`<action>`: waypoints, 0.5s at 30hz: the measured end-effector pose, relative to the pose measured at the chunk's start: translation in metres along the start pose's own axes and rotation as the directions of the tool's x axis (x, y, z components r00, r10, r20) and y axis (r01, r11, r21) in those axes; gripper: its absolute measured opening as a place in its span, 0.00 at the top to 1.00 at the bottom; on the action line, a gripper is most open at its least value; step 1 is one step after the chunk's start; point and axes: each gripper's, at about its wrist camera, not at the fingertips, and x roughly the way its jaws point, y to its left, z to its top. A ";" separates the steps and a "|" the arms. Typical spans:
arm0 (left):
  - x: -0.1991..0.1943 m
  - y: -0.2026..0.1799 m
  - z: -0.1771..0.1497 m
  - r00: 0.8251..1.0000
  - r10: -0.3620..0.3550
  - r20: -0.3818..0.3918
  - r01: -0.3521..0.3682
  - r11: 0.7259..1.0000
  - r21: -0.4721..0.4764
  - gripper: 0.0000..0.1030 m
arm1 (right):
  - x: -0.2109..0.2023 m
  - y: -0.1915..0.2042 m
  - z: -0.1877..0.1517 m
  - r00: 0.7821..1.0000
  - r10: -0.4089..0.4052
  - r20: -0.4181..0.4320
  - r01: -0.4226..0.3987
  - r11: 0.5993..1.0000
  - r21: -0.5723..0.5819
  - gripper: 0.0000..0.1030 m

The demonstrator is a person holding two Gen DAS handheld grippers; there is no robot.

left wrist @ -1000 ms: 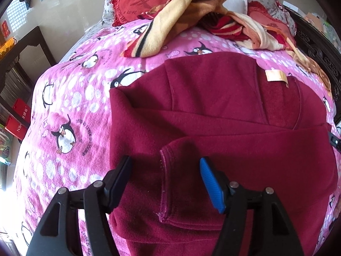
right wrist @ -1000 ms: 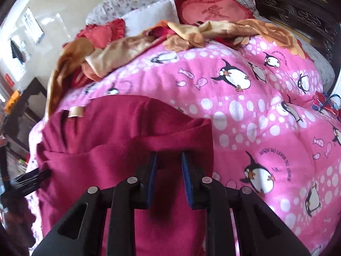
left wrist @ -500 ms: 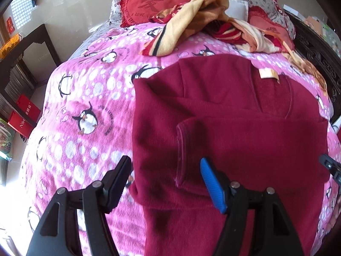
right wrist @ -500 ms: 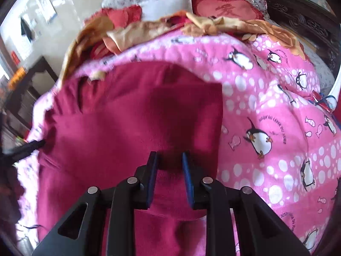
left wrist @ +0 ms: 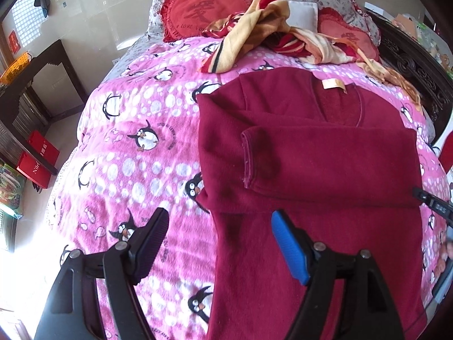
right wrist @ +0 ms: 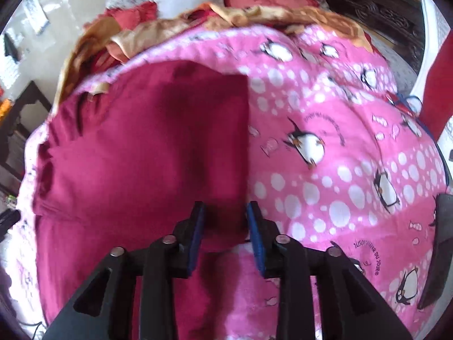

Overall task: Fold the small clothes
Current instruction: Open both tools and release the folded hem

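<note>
- We see the bed with its pink penguin blanket (left wrist: 136, 147) filling most of both views
- Our dark red sweater (left wrist: 311, 155) lies flat on it, centre-right in the left wrist view, one sleeve (left wrist: 325, 164) folded across its chest
- A crumpled yellow-and-red cloth (left wrist: 254, 25) sits at top centre, near the red cushions (left wrist: 198, 11)
- Our left gripper (left wrist: 219, 235) has been spreading wider, fingers well apart, holding nothing
- Our right gripper (right wrist: 225, 221) has just been opening; the sweater's edge lies between its slightly parted fingers, ungripped
</note>
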 end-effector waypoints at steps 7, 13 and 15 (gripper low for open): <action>-0.017 0.005 -0.014 1.000 -0.023 0.007 0.023 1.000 -0.010 0.19 | -0.027 -0.010 -0.006 0.996 0.084 0.005 -0.084 0.995 0.055 0.78; -0.032 0.015 -0.041 0.998 -0.063 -0.021 0.063 0.998 0.007 0.17 | -0.086 -0.015 -0.032 0.977 0.211 -0.015 -0.211 0.977 0.018 0.78; -0.035 0.021 -0.054 0.997 -0.074 -0.033 0.075 0.997 0.003 0.16 | -0.108 -0.019 -0.045 0.971 0.238 -0.028 -0.239 0.971 0.000 0.77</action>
